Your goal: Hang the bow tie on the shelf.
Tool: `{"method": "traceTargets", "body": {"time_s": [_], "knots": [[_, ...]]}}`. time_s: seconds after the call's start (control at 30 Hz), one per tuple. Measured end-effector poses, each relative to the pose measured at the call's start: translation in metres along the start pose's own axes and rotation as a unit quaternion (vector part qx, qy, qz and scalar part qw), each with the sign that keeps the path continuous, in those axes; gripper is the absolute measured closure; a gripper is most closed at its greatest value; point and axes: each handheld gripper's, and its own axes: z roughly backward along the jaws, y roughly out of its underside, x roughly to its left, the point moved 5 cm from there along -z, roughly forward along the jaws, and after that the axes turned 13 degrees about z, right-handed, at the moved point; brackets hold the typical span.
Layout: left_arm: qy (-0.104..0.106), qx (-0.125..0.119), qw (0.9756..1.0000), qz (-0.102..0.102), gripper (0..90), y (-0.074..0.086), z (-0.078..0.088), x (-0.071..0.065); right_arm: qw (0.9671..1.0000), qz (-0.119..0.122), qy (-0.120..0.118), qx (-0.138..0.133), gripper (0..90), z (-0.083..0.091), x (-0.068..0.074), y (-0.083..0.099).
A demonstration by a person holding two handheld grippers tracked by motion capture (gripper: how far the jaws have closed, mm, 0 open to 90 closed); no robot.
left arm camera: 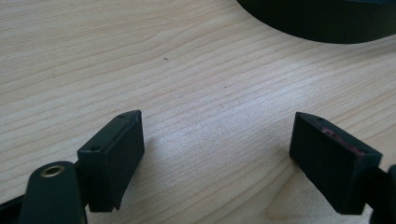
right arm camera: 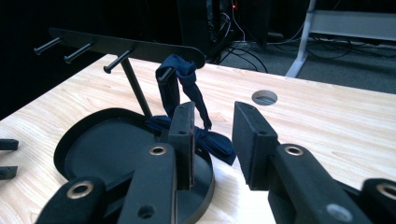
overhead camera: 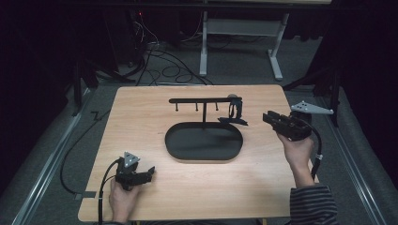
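Note:
A black rack [overhead camera: 202, 100] with several pegs rises on a thin post from a black oval tray [overhead camera: 174, 149] at the table's middle. A dark blue bow tie [overhead camera: 233, 112] hangs by its strap from the rightmost peg, its bow lying on the tray's right rim. My right gripper [overhead camera: 266, 117] is just right of it, pointing left, with its jaws open. In the right gripper view the bow tie [right arm camera: 180, 79] is a little beyond the right gripper [right arm camera: 214, 114], and nothing sits between the pads. My left gripper [overhead camera: 149, 172] rests open at the table's front left, over bare wood [left arm camera: 217, 135].
The wooden table [overhead camera: 141, 112] ends close behind the rack. A round cable hole [right arm camera: 264, 97] lies in the tabletop to the right of the rack. Behind the table are a white desk frame [overhead camera: 277, 51] and floor cables [overhead camera: 164, 65]. The tray's edge [left arm camera: 317, 23] lies ahead of the left gripper.

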Motion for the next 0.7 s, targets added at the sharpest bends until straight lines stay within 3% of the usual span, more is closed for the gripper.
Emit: {"method": "traceTargets", "body": {"time_s": [0.7], "knots": [[0.000, 0.000, 1.0000, 0.000, 18.4, 0.000, 0.000, 0.000, 0.9999, -0.006, 0.005, -0.013, 67.4, 0.025, 0.006, 0.020]]}}
